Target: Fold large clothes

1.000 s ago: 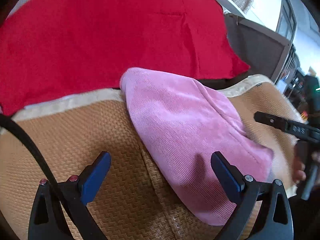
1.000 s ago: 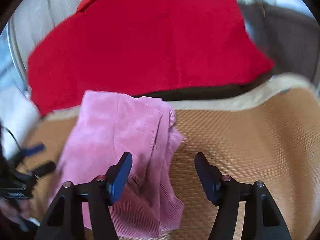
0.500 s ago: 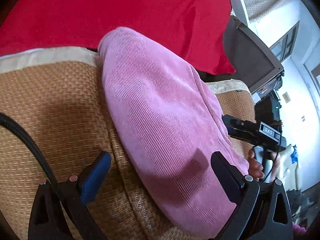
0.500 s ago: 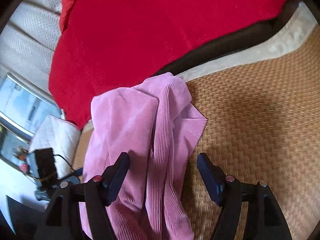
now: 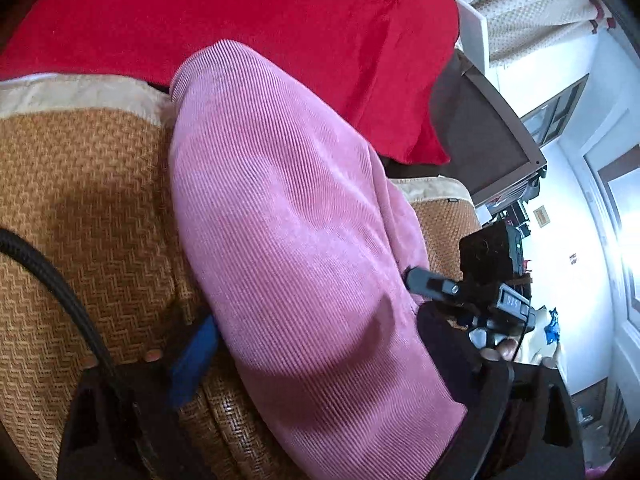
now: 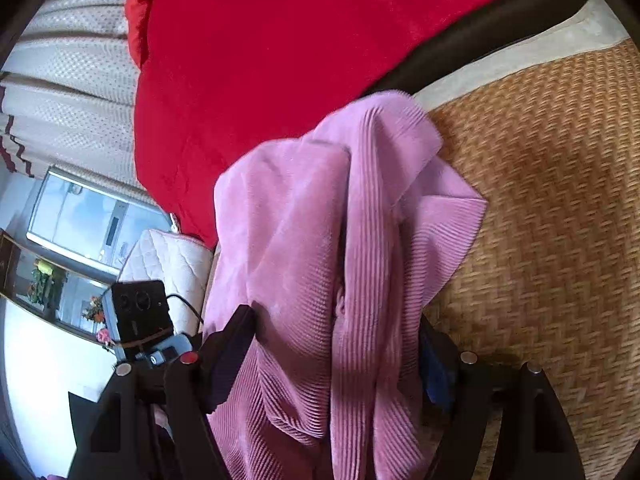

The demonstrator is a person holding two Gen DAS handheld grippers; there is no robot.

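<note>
A pink corduroy garment [image 5: 288, 240] lies folded in a long bundle on the woven seat mat [image 5: 80, 200]. My left gripper [image 5: 320, 352] straddles its near end. The blue left pad [image 5: 192, 364] is at the cloth's edge, the dark right finger [image 5: 444, 340] is at the other side, and the jaws are closing. At the opposite end, my right gripper [image 6: 332, 356] has the bunched garment [image 6: 320, 240] between its fingers, and its jaws are opening. Each view shows the other gripper beyond the cloth, the right gripper [image 5: 480, 300] with a hand on it.
A red cloth [image 5: 240, 20] drapes the seat back behind the garment. A black cable [image 5: 60, 288] crosses the mat at the left. A white quilted cushion [image 6: 168, 256] sits past the mat's end, with curtains [image 6: 72, 60] and a window behind.
Both grippers came down and rolled toward the garment, which now fills the gap between each pair of fingers. The left jaws narrowed a little; the right jaws widened a little.
</note>
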